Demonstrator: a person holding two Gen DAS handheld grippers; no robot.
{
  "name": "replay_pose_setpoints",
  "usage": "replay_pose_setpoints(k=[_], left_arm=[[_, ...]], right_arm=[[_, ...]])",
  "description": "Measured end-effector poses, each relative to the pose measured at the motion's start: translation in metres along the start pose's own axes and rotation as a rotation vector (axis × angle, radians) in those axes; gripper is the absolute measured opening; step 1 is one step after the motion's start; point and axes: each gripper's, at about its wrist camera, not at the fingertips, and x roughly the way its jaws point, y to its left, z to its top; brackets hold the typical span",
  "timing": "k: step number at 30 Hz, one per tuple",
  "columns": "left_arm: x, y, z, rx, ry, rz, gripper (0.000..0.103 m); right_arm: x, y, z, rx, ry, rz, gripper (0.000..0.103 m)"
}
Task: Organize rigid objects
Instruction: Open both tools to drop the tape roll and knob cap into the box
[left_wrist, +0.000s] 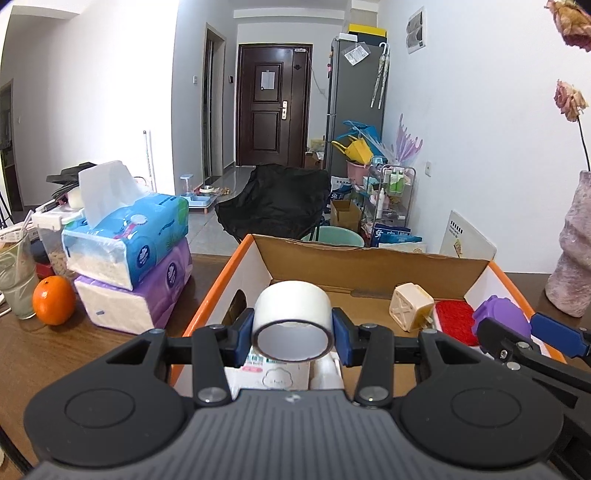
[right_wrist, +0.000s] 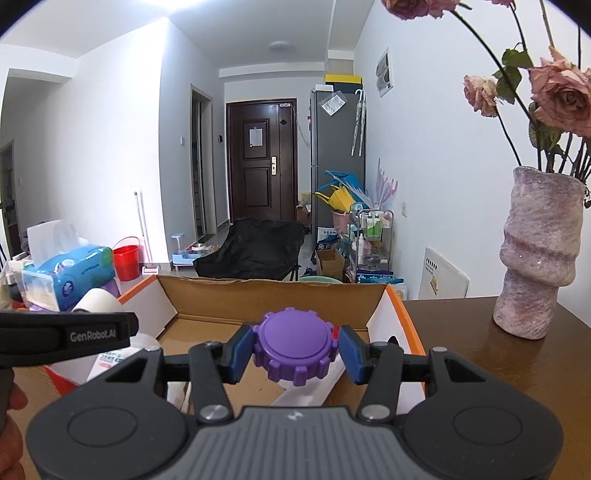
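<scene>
An open cardboard box with orange edges stands on the brown table. My left gripper is shut on a white tape roll, held over the box's near left part. My right gripper is shut on a purple gear-shaped lid, held over the box on its right side; the same lid shows at the right edge of the left wrist view. Inside the box lie a cream plug-like block, a red pad and a white printed packet.
Stacked tissue packs, an orange and a glass stand left of the box. A pink textured vase with dried roses stands on the table to the right. A black chair is beyond the table.
</scene>
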Motion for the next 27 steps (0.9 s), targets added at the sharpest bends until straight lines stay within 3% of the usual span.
replay_pose_setpoints(k=[17,19,21,23,25,27], left_arm=[[0.031,0.001,0.003,0.045,0.01,0.029,0.045],[0.028,0.003,0.004,0.044,0.003,0.026,0.05],[0.025,0.004,0.004,0.044,-0.012,0.031,0.067],[0.021,0.006,0.005,0.042,-0.034,0.054,0.082],[0.018,0.009,0.008,0.043,-0.052,0.071,0.089],[0.015,0.013,0.009,0.035,-0.064,0.082,0.103]], right_arm=[[0.029,0.006,0.006,-0.027,0.039,-0.01,0.05],[0.029,0.003,0.006,-0.021,0.046,-0.016,0.051],[0.028,0.002,0.006,-0.017,0.05,-0.023,0.056],[0.026,0.0,0.007,-0.014,0.048,-0.036,0.075],[0.024,-0.001,0.008,-0.017,0.042,-0.051,0.085],[0.023,-0.003,0.009,-0.018,0.04,-0.061,0.093]])
